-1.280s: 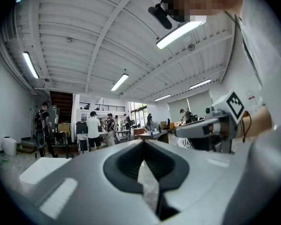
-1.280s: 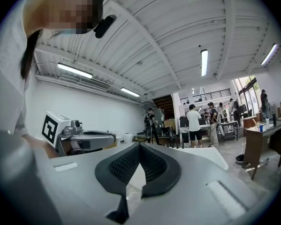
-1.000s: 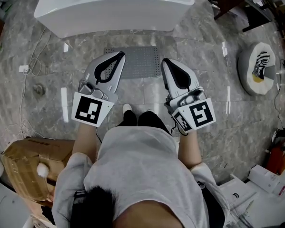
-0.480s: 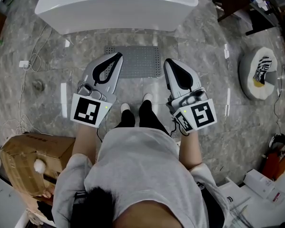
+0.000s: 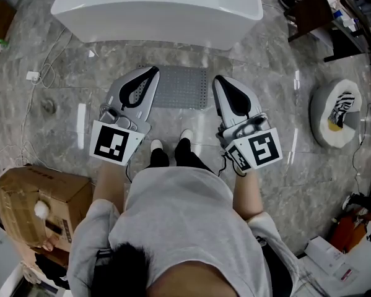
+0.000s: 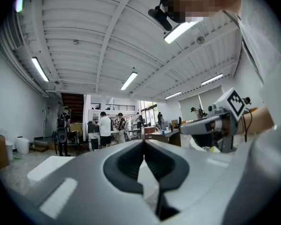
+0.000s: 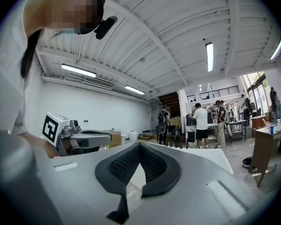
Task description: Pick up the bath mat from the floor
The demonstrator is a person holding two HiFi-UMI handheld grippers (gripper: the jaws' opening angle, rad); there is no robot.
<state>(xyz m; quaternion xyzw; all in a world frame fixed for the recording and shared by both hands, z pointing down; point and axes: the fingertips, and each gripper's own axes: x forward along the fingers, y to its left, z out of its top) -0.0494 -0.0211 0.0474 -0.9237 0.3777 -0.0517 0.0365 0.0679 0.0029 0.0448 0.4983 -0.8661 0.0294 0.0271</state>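
The mat (image 5: 182, 86) lies flat on the stone floor (image 5: 61, 98), its far edge just before the white tub (image 5: 157, 11); that is where a bather would step out, which explains the spot. It is grey and perforated, and it looks thin and limp, so I judge it will sag when lifted by one edge.

The person stands just short of it, feet (image 5: 168, 147) near its near edge and body square to it; this puts the mat's width between the two arms. The left hand-held gripper (image 5: 154, 71) shows over the mat's left end and the right hand-held gripper (image 5: 217, 79) over its right end, one for each short side. A two-point lift would keep such a sheet from folding on itself; I take that to be the reason for the spread.

Both are carried level at about waist height, not aimed at the floor; their own views show ceiling, lights and distant people, no mat. Each has its jaws pressed together with nothing between them; for carrying this is a compact posture. They must part before any grasp.

So the pick has not begun; the mat is untouched. The next move calls for bending low, tipping both tips down and opening them at the near corners. A cardboard box (image 5: 39, 200) sits behind on the left, well clear.
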